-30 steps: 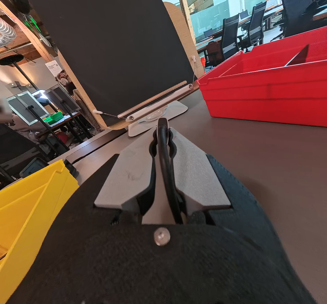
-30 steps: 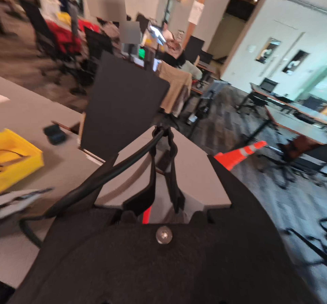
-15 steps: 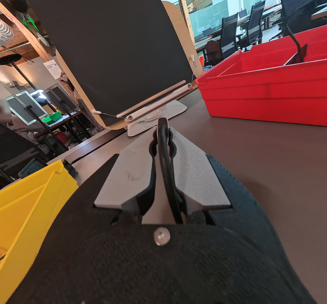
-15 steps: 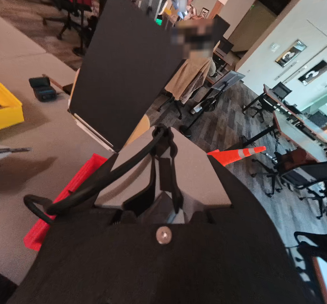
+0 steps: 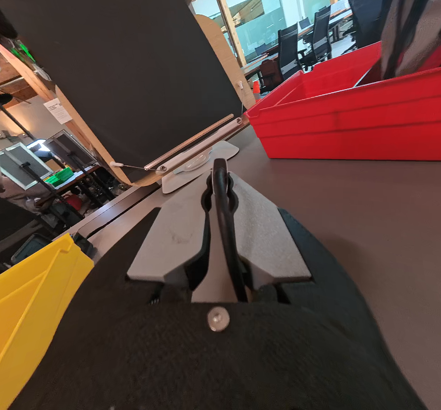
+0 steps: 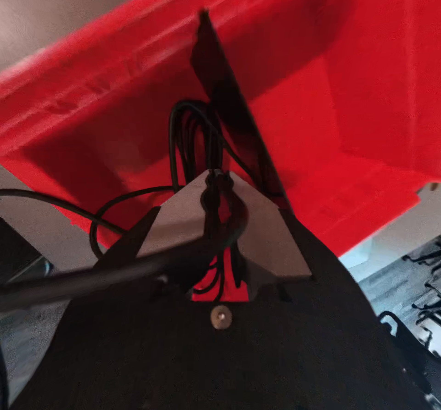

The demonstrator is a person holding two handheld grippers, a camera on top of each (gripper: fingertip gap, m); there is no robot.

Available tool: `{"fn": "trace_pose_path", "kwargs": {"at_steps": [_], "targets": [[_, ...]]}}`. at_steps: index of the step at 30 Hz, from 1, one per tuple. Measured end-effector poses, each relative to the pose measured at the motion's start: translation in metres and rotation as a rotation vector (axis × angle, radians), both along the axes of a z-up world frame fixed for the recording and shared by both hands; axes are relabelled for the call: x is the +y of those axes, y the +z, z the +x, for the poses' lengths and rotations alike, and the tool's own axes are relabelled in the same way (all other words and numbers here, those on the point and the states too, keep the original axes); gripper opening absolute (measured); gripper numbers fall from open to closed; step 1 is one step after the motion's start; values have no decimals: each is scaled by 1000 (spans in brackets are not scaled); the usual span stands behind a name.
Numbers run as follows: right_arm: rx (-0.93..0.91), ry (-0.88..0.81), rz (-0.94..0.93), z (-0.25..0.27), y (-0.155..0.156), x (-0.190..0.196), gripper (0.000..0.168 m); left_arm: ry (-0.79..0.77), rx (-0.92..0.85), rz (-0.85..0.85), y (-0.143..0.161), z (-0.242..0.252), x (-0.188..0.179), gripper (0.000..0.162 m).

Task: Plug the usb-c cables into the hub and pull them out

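The left gripper (image 5: 220,185) sits low over the grey table (image 5: 346,219), its jaws pinched together on a black cable (image 5: 225,231) that runs back between the fingers. Ahead of it stands a black board (image 5: 119,64) on a white stand (image 5: 200,162), with a yellow bin (image 5: 35,303) to the left and a red bin (image 5: 346,122) to the right. The right gripper (image 6: 218,176) hangs over that red bin (image 6: 334,112), clamped on another black cable (image 6: 191,136) whose loops dangle beside the bin's dark divider (image 6: 229,88). No hub is in view.
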State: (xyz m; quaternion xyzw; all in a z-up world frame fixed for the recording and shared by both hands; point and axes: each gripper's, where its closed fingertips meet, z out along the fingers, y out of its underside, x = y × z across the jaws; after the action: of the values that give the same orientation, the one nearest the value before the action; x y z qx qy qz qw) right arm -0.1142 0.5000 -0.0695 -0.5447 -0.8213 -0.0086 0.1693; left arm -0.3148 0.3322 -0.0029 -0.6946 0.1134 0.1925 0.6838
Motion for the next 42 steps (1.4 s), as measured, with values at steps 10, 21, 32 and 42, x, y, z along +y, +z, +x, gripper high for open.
{"fn": "trace_pose_path", "kwargs": {"at_steps": [10, 21, 32, 42], "targets": [[-214, -6, 297, 26, 59, 44, 23, -217, -24, -11, -1, 35, 2, 7], [388, -72, 144, -17, 172, 6, 35, -646, -176, 183, 41, 83, -36, 8], [275, 390, -247, -77, 85, -203, 39, -1007, -365, 228, 58, 111, -67, 8], [440, 336, -250, -82, 130, -183, 6, -778, -453, 292, 62, 81, -47, 15]]}}
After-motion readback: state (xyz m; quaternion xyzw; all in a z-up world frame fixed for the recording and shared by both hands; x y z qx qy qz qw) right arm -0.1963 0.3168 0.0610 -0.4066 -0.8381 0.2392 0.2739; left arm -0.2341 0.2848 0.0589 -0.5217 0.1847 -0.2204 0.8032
